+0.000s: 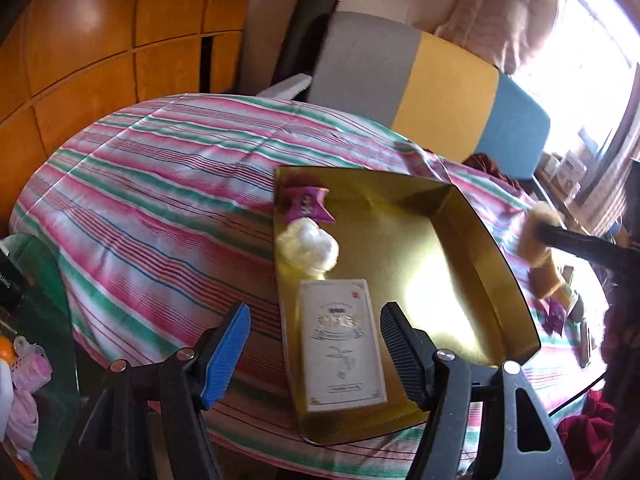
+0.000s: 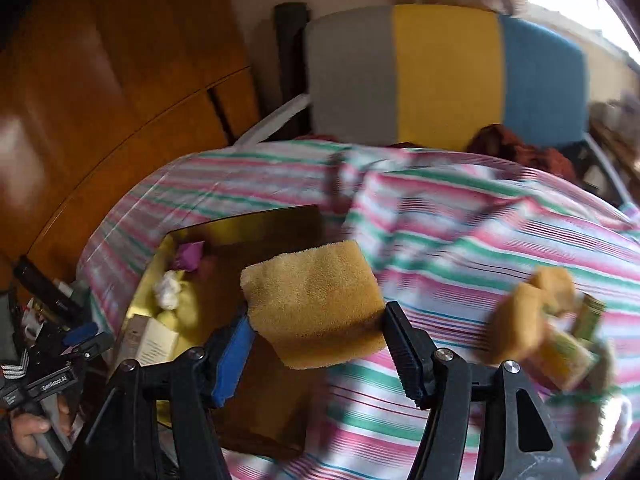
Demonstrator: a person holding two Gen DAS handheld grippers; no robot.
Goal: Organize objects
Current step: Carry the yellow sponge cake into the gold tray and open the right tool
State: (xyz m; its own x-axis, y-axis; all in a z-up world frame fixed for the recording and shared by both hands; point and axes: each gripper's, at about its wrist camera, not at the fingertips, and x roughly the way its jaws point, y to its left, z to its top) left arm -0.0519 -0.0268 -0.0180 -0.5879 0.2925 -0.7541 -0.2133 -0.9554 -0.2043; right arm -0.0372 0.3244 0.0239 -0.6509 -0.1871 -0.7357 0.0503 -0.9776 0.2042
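A gold tray (image 1: 496, 264) lies on the striped cloth. In it are a purple sweet wrapper (image 1: 306, 204), a white cotton wad (image 1: 308, 246) and a white box (image 1: 340, 340). My left gripper (image 1: 315, 312) hovers open above the box, its pads clear of it. My right gripper (image 2: 318, 312) is shut on a yellow sponge (image 2: 316, 300) and carries it over the tray's (image 2: 256, 220) right edge. The left wrist view shows that sponge (image 1: 538, 216) blurred at the far right.
More sponge pieces (image 2: 516, 320) and a green-yellow packet (image 2: 568, 352) lie on the cloth to the right, with another purple wrapper (image 1: 556, 314). A grey, yellow and blue chair back (image 1: 440, 92) stands behind the table. Clutter sits at the left edge (image 1: 24, 360). A hand (image 2: 28, 428) holds the left gripper.
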